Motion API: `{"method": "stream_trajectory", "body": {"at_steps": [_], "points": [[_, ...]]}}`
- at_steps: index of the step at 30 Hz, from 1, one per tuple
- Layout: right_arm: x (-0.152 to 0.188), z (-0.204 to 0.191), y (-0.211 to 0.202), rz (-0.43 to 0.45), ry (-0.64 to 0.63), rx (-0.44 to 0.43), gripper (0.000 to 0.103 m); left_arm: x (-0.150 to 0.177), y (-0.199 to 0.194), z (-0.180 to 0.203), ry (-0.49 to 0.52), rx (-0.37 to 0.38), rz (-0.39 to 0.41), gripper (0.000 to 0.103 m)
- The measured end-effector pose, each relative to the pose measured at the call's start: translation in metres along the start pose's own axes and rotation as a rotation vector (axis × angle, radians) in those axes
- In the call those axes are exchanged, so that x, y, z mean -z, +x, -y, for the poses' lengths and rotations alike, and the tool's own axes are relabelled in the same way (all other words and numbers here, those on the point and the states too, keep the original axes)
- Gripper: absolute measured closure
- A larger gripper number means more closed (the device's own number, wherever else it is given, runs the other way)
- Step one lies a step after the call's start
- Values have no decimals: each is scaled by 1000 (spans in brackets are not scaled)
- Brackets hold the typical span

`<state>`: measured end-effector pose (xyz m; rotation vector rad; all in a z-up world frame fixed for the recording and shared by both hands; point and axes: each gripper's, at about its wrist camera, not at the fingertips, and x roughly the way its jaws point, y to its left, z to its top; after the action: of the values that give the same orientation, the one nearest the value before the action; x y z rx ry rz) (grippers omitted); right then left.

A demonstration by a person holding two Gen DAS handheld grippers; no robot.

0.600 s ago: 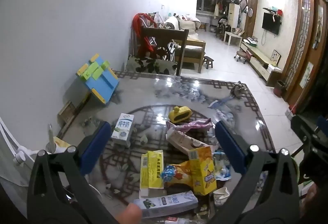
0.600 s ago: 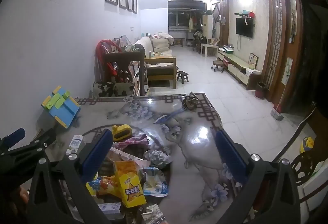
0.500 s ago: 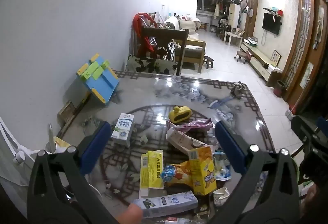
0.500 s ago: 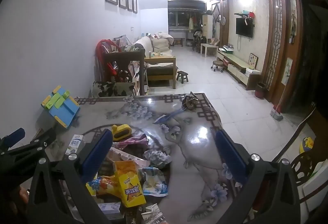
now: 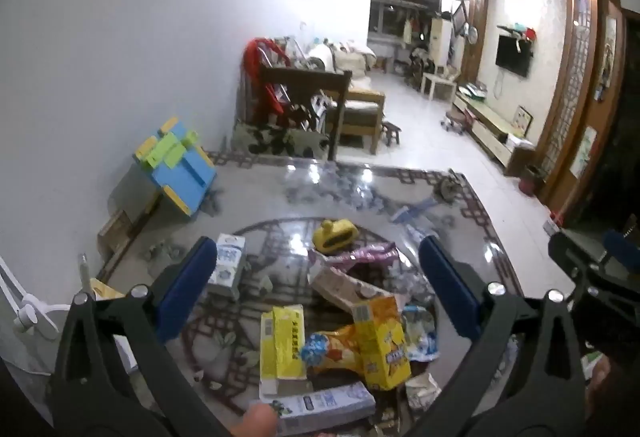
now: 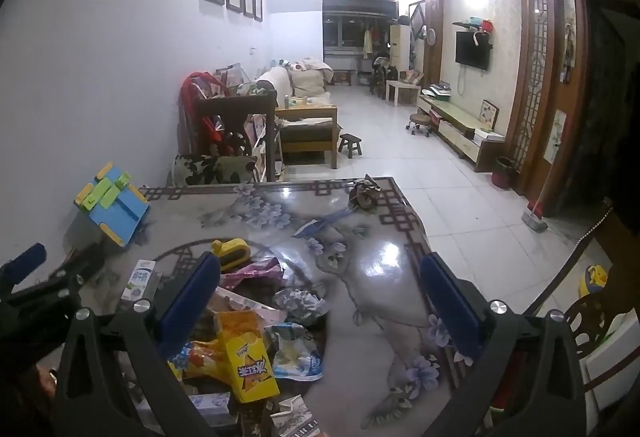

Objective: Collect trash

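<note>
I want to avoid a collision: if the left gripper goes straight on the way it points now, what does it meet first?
Probably the trash pile: the left gripper, jaws wide open, points down at the pale flattened carton beside the orange snack box. Depth is unclear.

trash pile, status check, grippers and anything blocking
Left gripper and right gripper open, empty, above the table. Trash pile untouched. Yellow toy sits among it.
</note>
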<state>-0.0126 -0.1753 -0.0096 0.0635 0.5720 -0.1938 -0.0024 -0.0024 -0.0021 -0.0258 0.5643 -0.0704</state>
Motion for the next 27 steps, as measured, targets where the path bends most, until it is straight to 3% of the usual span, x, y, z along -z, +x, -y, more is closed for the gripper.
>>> {"method": "stream_trajectory", "body": {"at_steps": [12,19,27], "points": [[-4,2,-3,5,1,13,7,6,13,5,53,-116,-68,4],[-5,3,-4,10,-14,20,7,4,11,7,61,-134,-79,4],[-6,1,-6,12,-15,20,7,-5,0,13,65,-91,-61,4]]}}
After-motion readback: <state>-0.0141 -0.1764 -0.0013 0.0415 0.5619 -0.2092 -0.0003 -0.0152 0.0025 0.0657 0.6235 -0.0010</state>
